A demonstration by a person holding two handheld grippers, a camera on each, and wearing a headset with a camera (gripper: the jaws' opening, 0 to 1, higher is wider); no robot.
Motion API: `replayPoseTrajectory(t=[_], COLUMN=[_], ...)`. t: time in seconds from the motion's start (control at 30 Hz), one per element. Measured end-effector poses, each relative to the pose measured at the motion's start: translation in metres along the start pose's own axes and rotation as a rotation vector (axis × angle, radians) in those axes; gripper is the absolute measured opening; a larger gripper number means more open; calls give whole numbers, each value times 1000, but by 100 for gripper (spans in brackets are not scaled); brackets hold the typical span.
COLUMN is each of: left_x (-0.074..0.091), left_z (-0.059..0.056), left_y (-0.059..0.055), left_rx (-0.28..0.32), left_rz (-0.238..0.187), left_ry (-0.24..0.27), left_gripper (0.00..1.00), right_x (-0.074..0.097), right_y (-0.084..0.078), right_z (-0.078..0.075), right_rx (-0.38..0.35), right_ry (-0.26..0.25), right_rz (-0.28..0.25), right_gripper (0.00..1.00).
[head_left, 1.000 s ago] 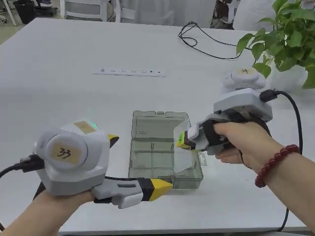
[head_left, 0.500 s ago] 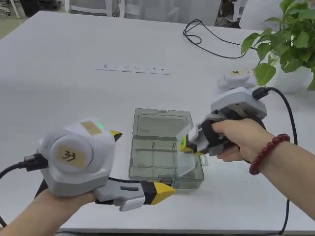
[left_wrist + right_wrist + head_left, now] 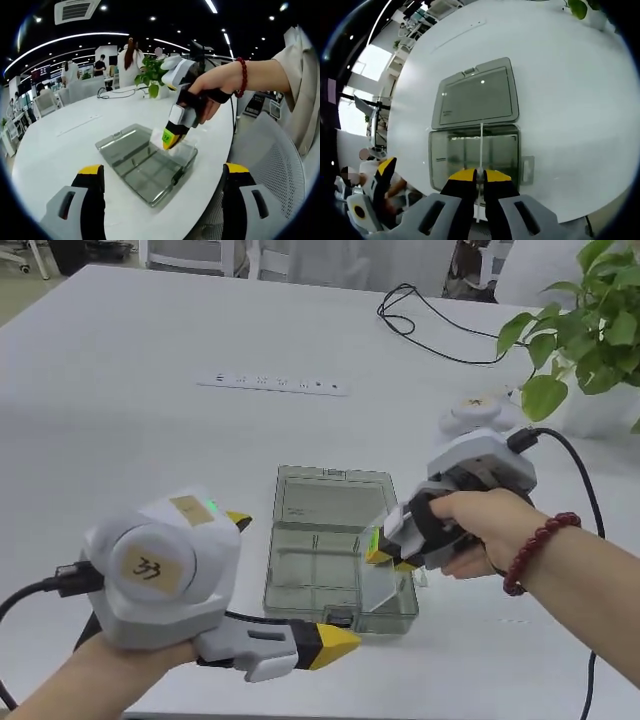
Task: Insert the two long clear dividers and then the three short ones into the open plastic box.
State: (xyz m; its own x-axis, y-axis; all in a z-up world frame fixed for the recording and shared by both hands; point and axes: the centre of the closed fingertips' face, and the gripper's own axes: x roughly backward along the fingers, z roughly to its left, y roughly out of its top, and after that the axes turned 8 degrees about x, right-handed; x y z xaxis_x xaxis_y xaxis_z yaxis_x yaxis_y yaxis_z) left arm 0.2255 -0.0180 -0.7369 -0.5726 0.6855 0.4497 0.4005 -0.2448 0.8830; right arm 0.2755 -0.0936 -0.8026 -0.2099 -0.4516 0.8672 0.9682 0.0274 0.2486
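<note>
A wide white desk (image 3: 120, 350) is carrying a power strip (image 3: 272, 384) toward its far edge. A black cable (image 3: 430, 325) is looping near the far right corner, beside a leafy plant (image 3: 590, 330). Chairs (image 3: 185, 252) are standing beyond the far edge. Ceiling strip lights (image 3: 65, 39) are glowing above people (image 3: 131, 57) standing behind.

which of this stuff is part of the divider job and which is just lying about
In the job: plastic box, clear divider, right gripper clamped on it, left gripper open nearby.
Lying about: power strip, black cable, potted plant.
</note>
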Motion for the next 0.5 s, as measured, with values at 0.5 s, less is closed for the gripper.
replayPoseTrajectory(t=[0.5], left_x=[1], left_z=[8], left_y=[-1], left_rx=[-2], left_rz=[12], left_ry=[16], left_gripper=[100], right_x=[-11], right_y=[6], right_z=[-8], right_rx=[-34], right_ry=[8], right_rz=[30], right_gripper=[6])
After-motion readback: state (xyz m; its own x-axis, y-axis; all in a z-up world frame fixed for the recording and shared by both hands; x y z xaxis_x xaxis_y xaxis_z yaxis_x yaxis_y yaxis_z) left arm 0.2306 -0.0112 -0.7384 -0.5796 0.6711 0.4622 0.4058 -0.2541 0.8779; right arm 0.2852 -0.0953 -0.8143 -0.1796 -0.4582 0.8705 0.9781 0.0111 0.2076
